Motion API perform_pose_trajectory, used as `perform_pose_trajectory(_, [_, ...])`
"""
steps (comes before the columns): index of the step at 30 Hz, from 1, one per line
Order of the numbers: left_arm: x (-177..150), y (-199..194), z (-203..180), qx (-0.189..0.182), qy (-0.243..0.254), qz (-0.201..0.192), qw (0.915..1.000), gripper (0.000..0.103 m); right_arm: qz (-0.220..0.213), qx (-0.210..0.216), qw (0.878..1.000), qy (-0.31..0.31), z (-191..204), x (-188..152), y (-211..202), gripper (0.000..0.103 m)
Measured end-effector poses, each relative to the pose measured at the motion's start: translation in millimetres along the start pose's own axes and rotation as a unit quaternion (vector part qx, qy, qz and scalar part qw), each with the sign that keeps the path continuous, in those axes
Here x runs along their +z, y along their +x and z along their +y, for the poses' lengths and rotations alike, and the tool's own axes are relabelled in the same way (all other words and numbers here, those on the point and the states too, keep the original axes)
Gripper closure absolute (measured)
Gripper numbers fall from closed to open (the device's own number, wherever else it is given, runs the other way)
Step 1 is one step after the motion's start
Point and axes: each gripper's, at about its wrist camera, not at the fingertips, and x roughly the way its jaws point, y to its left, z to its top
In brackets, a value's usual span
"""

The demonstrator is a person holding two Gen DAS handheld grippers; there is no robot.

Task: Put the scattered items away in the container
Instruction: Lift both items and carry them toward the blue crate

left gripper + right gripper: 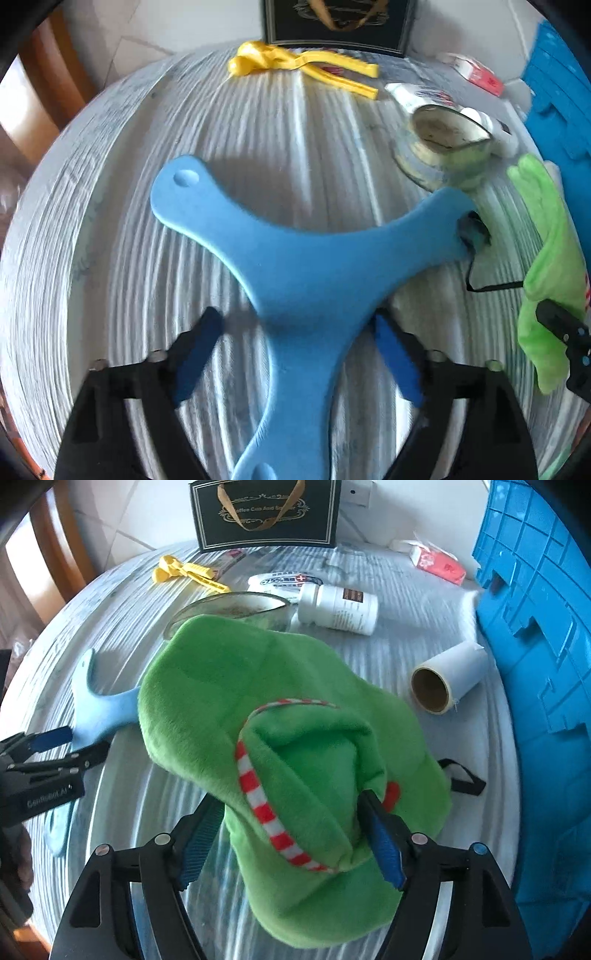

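Right wrist view is showing the clearest writing: the black gift box (265, 515) at the far edge of the table (406, 627) is carrying gold letters that I am reading as "Coffee Cup And S…", partly behind its ribbon handle. A flat white pack (284, 581) is showing "75%" in blue. The white bottle (338, 607) lying on its side has a dark label, too small to read. The body of the left gripper (70, 746), entering from the left, is printed "GenRobot.AI".

The right gripper (295, 834) is pointing steeply down, its jaws standing spread on both sides of the green plush hat (236, 686), which is lying on the table; the right pad is at the cloth, the left pad is apart from it, so it is not clamping. The blue crate (535, 635) is standing at the right.

In the left wrist view, the left gripper (299, 354) is also pointing steeply down, jaws released and wide on both sides of the blue foam boomerang (306, 266), which is resting on the table, not squeezed.
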Motion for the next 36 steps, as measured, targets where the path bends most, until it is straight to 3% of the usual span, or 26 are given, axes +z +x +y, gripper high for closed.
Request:
perform_pose_trajectory(2, [4.6,3.4,0.3,-0.001,0.004,-0.001,1.0,0.009,0.0,-0.004,1.0,-0.002,-0.7,2.2,3.3,0.028])
perform_pose_trajectory(3, [5.5,3.2,-0.7,-0.001,0.007,-0.006,1.0,0.013,-0.001,-0.006,1.0,-0.003,-0.6,2.5,4.2,0.029])
perform_pose_trajectory(4, [6.3,1.6,-1.8,-0.002,0.009,-0.015,0.9998,0.029,-0.002,-0.008,1.0,-0.007,-0.1,3.0,5.4,0.03])
perform_pose_trajectory(5, [7.2,-2.4,-3.9,-0.002,0.012,-0.024,0.9996,0.042,-0.003,-0.01,1.0,-0.008,1.5,3.3,6.1,0.041])
perform_pose_trajectory(6, [7.7,-3.4,-5.2,0.005,0.014,-0.024,0.9996,0.045,-0.001,-0.011,1.0,-0.011,2.0,3.4,6.7,0.055])
perform_pose_trajectory(9, [3.3,-13.8,-9.8,0.026,0.017,-0.042,0.9987,0.051,-0.003,-0.018,1.0,-0.016,3.2,3.4,2.3,0.071])
perform_pose_trajectory(15, [6.8,-48.8,-6.1,0.034,-0.01,-0.068,0.9971,0.056,-0.049,-0.023,0.998,-0.026,1.7,7.4,-37.8,0.074])
perform_pose_trajectory(19, [10.5,-88.9,-7.7,0.066,-0.01,-0.115,0.9911,0.057,-0.094,-0.02,0.995,-0.032,0.7,14.7,-75.6,0.075])
perform_pose_trajectory(30, [12.4,-189.1,-13.1,0.091,-0.036,-0.206,0.9738,0.057,-0.205,-0.011,0.975,-0.083,6.5,44.1,-171.8,0.076])
perform_pose_trajectory(36, [9.8,-234.9,-24.6,0.075,-0.035,-0.245,0.9661,0.057,-0.245,-0.014,0.965,-0.088,7.0,53.8,-219.2,0.076])
